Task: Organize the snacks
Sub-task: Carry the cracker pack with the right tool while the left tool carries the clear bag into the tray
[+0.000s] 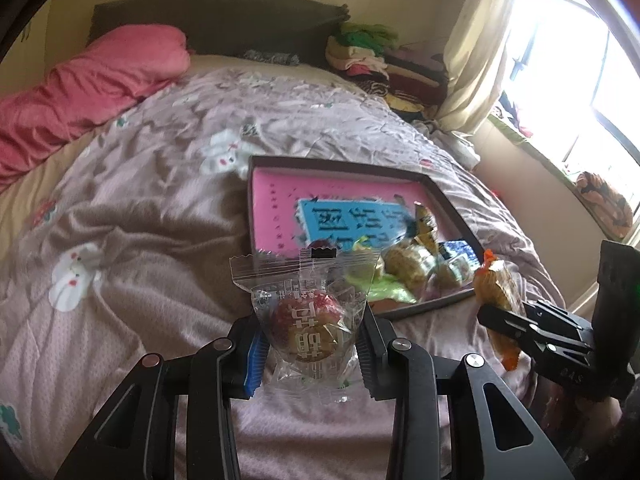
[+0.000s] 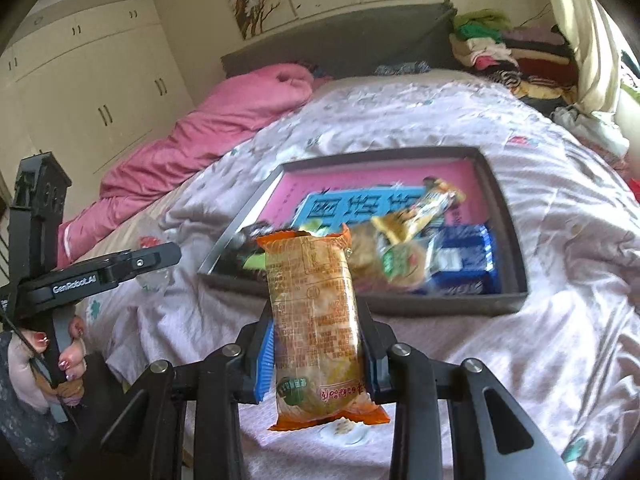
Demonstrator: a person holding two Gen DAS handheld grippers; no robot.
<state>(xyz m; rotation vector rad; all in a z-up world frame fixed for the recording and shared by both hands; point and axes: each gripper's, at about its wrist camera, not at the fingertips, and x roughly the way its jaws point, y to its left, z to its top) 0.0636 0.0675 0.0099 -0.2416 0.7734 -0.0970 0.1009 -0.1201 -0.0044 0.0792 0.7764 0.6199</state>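
Left tool (image 1: 310, 340) grips a clear-wrapped round red pastry (image 1: 306, 330); right tool (image 2: 318, 354) grips a long orange snack packet (image 2: 316, 332), both near the dark pink-lined tray (image 2: 508, 216) on the floral-quilted bed (image 2: 520, 360).

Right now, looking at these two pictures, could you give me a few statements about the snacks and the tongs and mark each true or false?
1. The left tongs grip a clear-wrapped round cake. True.
2. The right tongs are empty. False: they are shut on an orange-wrapped snack.
3. The tray sits on a wooden table. False: it lies on the flowered bedspread.
4. A blue packet already lies in the tray. True.
5. The tray's floor is green. False: its pink lining shows, with a blue label.
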